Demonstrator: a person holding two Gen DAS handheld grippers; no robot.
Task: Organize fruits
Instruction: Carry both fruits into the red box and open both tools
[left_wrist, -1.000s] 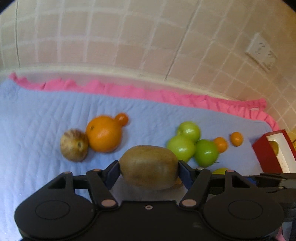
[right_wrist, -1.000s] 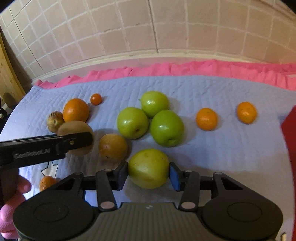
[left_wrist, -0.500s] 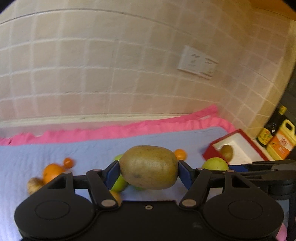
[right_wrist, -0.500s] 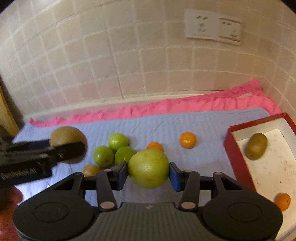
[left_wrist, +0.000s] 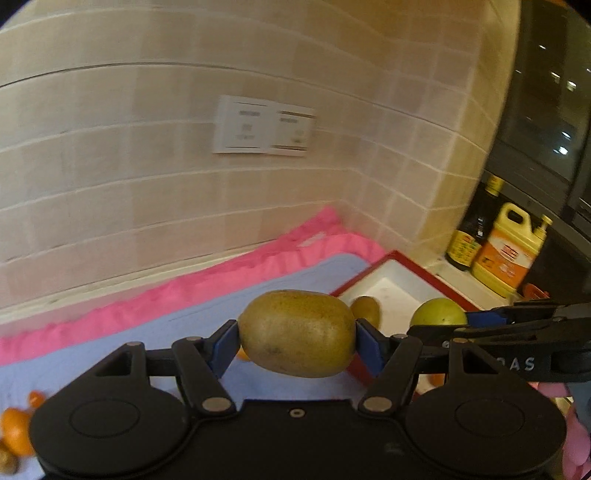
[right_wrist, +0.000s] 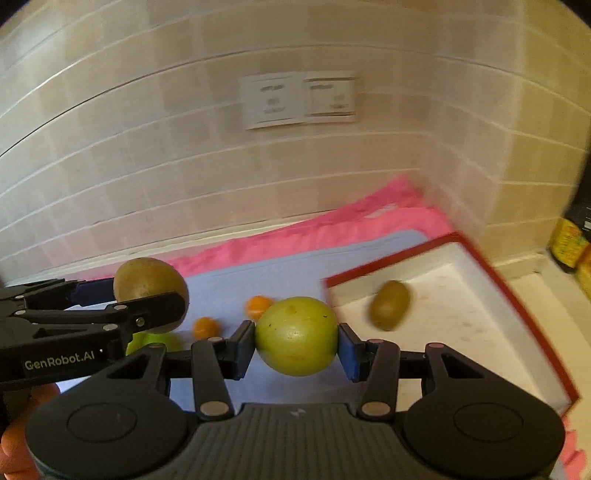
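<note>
Left wrist — kiwi (left_wrist: 297, 334) clamped in left tool (left_wrist: 297, 341) | tray (left_wrist: 397, 286) probably beyond

Two kiwis (right_wrist: 149, 286) (right_wrist: 389, 304), one green apple (right_wrist: 297, 336), two small oranges (right_wrist: 205, 327) (right_wrist: 257, 304).

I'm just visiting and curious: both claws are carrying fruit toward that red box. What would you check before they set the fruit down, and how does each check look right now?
1. Left gripper holds the kiwi firmly between both pads: ok.
2. Right gripper holds the green apple centred: ok.
3. Red box has bare floor for more fruit: ok; only one kiwi in the box shows.
4. Apple is over the box: not ok, it is short of the rim.
5. The two grippers are apart from each other: ok.
6. Box's near corner: cannot tell, hidden.
</note>
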